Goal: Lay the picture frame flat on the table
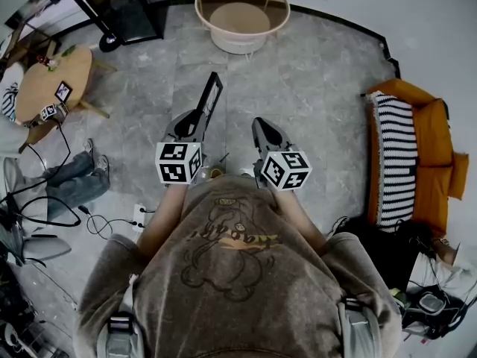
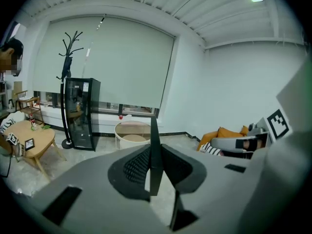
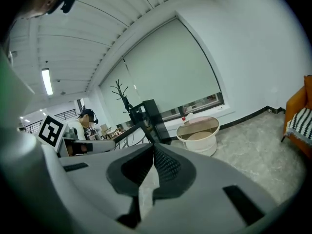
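Your left gripper (image 1: 197,118) has its jaws clamped on the picture frame (image 1: 213,94); the frame stands edge-on and upright between the pads, up in the air over the grey floor (image 1: 320,80), with the round white table (image 1: 242,13) well ahead of it. Your right gripper (image 1: 261,129) sits beside the left; its jaws are closed tip to tip on nothing.
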`<state>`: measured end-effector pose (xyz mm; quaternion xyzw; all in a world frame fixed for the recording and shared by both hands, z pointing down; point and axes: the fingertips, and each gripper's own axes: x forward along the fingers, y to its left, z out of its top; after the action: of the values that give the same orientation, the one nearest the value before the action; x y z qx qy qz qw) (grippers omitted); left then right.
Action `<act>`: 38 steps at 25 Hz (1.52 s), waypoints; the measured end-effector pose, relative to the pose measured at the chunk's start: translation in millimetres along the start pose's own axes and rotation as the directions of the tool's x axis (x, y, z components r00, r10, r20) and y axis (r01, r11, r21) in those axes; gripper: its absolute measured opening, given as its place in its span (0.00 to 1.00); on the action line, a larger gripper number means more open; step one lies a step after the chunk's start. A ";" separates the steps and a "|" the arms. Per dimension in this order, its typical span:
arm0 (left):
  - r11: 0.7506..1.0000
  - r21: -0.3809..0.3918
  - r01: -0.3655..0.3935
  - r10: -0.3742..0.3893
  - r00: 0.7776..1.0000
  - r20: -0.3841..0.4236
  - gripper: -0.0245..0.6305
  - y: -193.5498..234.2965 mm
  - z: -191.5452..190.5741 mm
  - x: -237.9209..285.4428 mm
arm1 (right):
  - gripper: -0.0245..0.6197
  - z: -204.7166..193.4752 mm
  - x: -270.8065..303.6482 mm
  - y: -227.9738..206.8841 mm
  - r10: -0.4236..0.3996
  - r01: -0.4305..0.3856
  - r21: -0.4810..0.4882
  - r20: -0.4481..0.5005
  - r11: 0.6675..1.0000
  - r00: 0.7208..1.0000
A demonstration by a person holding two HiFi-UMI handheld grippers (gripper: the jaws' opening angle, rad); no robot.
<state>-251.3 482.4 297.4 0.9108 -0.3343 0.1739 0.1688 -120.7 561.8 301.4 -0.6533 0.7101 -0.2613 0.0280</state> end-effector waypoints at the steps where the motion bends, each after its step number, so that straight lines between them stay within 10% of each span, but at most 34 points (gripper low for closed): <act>1: 1.000 -0.002 0.003 -0.003 1.000 0.000 0.16 2.4 0.2 -0.6 | 0.07 -0.6 0.2 0.6 -0.002 0.002 0.003 -0.002 1.000 1.000; 38: 1.000 0.009 0.028 -0.027 0.999 -0.037 0.16 66.1 19.8 79.4 | 0.07 21.6 85.8 -28.0 -0.004 0.004 0.018 -0.013 1.000 1.000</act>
<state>-234.7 382.8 326.7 0.9127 -0.3178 0.1899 0.1731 -99.3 473.4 320.1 -0.6527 0.7066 -0.2719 0.0291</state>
